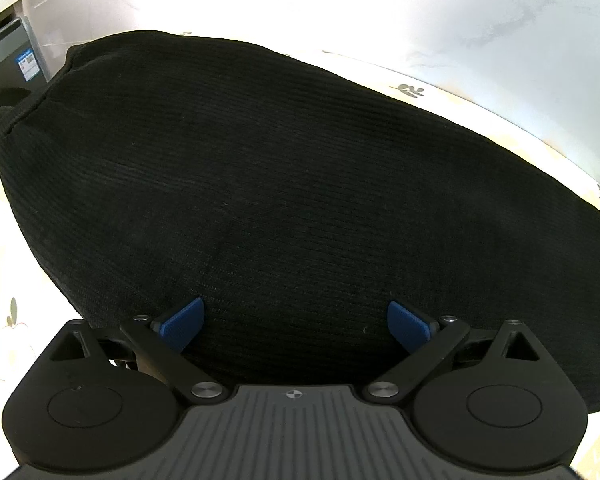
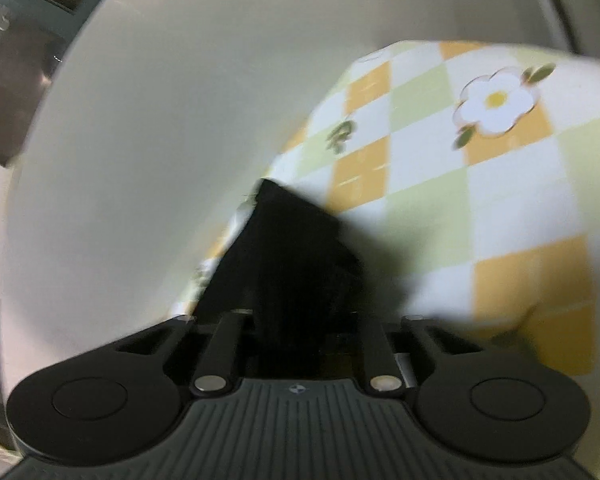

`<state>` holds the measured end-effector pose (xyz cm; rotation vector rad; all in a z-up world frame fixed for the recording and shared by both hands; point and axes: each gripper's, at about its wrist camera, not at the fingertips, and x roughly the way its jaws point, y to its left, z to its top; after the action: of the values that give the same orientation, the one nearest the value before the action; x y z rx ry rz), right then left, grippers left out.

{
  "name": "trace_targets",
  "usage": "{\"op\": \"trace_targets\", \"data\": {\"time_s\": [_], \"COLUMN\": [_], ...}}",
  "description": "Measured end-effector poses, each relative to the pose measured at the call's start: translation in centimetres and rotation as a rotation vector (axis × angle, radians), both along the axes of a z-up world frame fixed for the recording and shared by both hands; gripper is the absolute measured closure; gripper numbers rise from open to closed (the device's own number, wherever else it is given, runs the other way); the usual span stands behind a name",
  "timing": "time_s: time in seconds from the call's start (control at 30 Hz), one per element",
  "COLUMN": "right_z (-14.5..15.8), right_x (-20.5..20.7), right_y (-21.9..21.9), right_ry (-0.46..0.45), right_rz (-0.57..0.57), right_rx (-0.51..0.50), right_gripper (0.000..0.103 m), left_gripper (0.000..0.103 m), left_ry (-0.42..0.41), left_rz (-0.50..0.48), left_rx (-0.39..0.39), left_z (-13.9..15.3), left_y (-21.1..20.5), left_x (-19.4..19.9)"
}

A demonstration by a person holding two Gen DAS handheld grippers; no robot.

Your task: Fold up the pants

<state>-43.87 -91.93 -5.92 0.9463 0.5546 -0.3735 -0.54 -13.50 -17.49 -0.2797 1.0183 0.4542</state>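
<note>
The black ribbed pants [image 1: 260, 200] lie flat and spread wide on the checked tablecloth [image 1: 4, 280], filling most of the left wrist view. My left gripper [image 1: 296, 326] hovers over their near edge, open, its blue pads [image 1: 184, 328] far apart with nothing between them. In the blurred right wrist view a corner of the black pants [image 2: 296, 248] runs up from between the finger arms of my right gripper [image 2: 300, 308]. Those arms stand close together and the cloth hides the fingertips, so it looks shut on the pants, near the table's edge.
The yellow, green and white checked tablecloth [image 2: 480, 160] with flower prints covers the table. Pale floor [image 2: 160, 120] lies beyond the table's left edge. A dark appliance [image 1: 4, 60] stands at the far left of the left wrist view.
</note>
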Motion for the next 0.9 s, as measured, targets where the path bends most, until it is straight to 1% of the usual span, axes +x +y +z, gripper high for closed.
{"op": "trace_targets", "data": {"time_s": [0.03,0.1,0.13,0.17,0.23,0.3,0.4,0.47,0.53,0.63,0.67,0.73,0.8,0.87,0.9], "right_z": [1.0,3.4,4.0,4.4,4.1,3.2,1.9,1.6,1.5,2.1,2.3,3.4,4.3,5.5,6.3], "right_x": [-0.3,-1.1,-1.7,-2.5,-4.0,-5.3,-7.0,-7.7,-7.6,-6.6,-6.2,-6.8,-6.4,-5.6,-5.1], "right_y": [0.3,1.1,1.1,0.9,0.1,-0.7,-1.7,-2.1,-2.1,-1.2,-0.9,-0.1,0.8,2.0,2.8], "right_ry": [-0.004,0.01,0.015,0.031,0.089,0.165,0.239,0.265,0.279,0.331,0.347,0.367,0.386,0.395,0.389], "right_rz": [0.013,0.037,0.029,0.01,-0.026,-0.054,-0.092,-0.113,-0.109,-0.094,-0.097,-0.108,-0.119,-0.117,-0.11], "right_rx": [-0.047,-0.174,-0.203,-0.216,-0.223,-0.239,-0.246,-0.244,-0.258,-0.324,-0.337,-0.348,-0.381,-0.429,-0.451], "right_gripper": [0.088,0.088,0.088,0.088,0.088,0.088,0.088,0.088,0.088,0.088,0.088,0.088,0.088,0.088,0.088], "left_gripper": [0.004,0.004,0.004,0.004,0.003,0.001,0.001,0.001,0.001,0.001,0.001,0.001,0.001,0.002,0.006], "left_ry": [0.0,-0.006,-0.01,-0.015,-0.026,-0.043,-0.063,-0.071,-0.076,-0.065,-0.062,-0.073,-0.092,-0.111,-0.12], "left_rz": [0.006,0.023,0.03,0.034,0.034,0.019,-0.041,-0.093,-0.147,-0.196,-0.208,-0.219,-0.222,-0.21,-0.202], "left_rx": [-0.003,-0.023,-0.037,-0.055,-0.088,-0.121,-0.164,-0.188,-0.202,-0.193,-0.191,-0.208,-0.251,-0.33,-0.374], "left_z": [0.0,0.1,0.2,0.3,0.5,0.6,0.8,0.9,0.9,1.0,1.0,1.1,1.2,1.3,1.4], "left_y": [0.0,0.0,0.0,0.1,0.1,-0.2,-1.1,-1.7,-2.3,-2.7,-2.6,-2.2,-1.4,0.3,1.4], "left_x": [0.0,0.1,0.2,0.2,0.2,0.2,0.4,0.6,0.7,0.8,0.8,0.5,0.3,0.0,-0.2]}}
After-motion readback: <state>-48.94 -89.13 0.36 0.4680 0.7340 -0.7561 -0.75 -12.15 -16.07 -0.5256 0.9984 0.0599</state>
